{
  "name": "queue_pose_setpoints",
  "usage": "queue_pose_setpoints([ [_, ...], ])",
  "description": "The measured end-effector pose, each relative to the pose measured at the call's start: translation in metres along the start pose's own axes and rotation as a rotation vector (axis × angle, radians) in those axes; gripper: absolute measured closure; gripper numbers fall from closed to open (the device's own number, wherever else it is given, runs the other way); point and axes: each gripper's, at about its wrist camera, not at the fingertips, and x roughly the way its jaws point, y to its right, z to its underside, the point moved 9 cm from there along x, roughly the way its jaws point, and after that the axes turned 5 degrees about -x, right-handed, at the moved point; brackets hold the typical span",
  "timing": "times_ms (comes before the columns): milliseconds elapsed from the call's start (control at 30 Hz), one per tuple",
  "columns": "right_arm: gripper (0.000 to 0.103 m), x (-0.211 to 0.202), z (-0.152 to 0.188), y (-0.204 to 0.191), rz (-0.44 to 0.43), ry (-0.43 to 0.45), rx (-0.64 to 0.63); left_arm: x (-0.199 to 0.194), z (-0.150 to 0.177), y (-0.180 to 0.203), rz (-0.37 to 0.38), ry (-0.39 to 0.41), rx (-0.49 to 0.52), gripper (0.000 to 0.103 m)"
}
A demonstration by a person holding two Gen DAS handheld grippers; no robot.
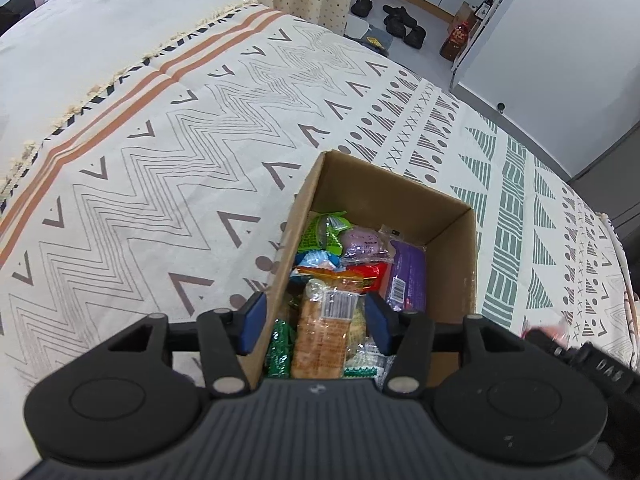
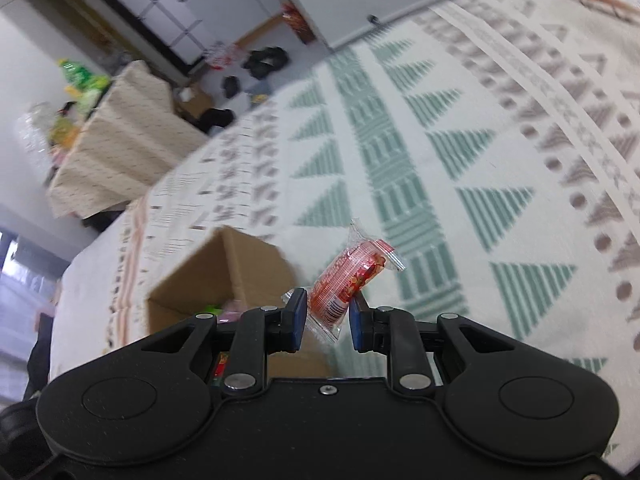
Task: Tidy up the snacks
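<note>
Since the cardboard box (image 1: pixel 384 216) is the thing everything goes into, I'd line everything up off that. Starting on the left: the left gripper (image 1: pixel 316 322) hangs right over the box's near left wall with its fingers spread apart, one blue pad outside the wall and the other inside above the packets, grasping nothing as far as I can tell. Inside the box there's already a pile, including a green packet (image 1: pixel 326 230), a purple packet (image 1: pixel 406 276) and a clear-wrapped biscuit pack (image 1: pixel 322 334).

Moving right of the box, the right gripper (image 2: pixel 328 320) has a small red snack packet (image 2: pixel 348 280) between its pads by the lower end, held up in the air over the patterned cloth (image 2: pixel 460 128). The view's blurry, so it looks mid-swing.

My take: carry the packet fully over the box opening before letting go, and keep the left gripper clear of the drop spot. The hold looks thin, so no jerky moves.
</note>
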Motion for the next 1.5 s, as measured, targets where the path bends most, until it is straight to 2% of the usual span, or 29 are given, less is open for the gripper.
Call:
queue_pose_setpoints([
  [100, 0.081, -0.004, -0.003, -0.017, -0.040, 0.001, -0.018, -0.004, 0.000, -0.007, -0.009, 0.001, -0.007, 0.035],
  [200, 0.080, -0.006, -0.002, -0.032, -0.056, 0.005, -0.047, -0.009, -0.002, -0.015, -0.019, 0.010, -0.016, 0.028],
  [333, 0.080, -0.003, 0.003, -0.050, -0.075, -0.004, -0.089, -0.013, -0.004, -0.026, -0.025, 0.017, -0.022, 0.024],
  [567, 0.080, 0.002, 0.015, -0.087, -0.129, -0.033, -0.165, -0.019, -0.008, -0.045, -0.026, 0.018, -0.053, 0.023],
  [667, 0.071, 0.003, 0.021, -0.098, -0.143, -0.046, -0.199, -0.022, -0.010, -0.050, -0.029, 0.022, -0.061, 0.022],
  [700, 0.060, 0.002, 0.021, -0.099, -0.150, -0.049, -0.198, -0.022, -0.011, -0.051, -0.029, 0.023, -0.061, 0.022],
  [733, 0.053, 0.002, 0.021, -0.099, -0.153, -0.047, -0.192, -0.023, -0.011, -0.051, -0.028, 0.025, -0.059, 0.022],
  [767, 0.051, 0.000, 0.021, -0.098, -0.150, -0.040, -0.188, -0.024, -0.010, -0.051, -0.027, 0.026, -0.055, 0.022],
  [1033, 0.049, -0.010, 0.024, -0.075, -0.107, -0.026, -0.143, -0.031, -0.004, -0.041, -0.003, 0.031, -0.021, 0.022],
  [1367, 0.038, -0.046, 0.027, -0.051, -0.080, 0.030, -0.156, -0.052, 0.006, -0.019, 0.054, 0.060, 0.046, 0.009],
  [1500, 0.029, -0.063, 0.029, -0.041, -0.070, 0.056, -0.183, -0.067, 0.014, -0.008, 0.067, 0.086, 0.090, 0.006],
])
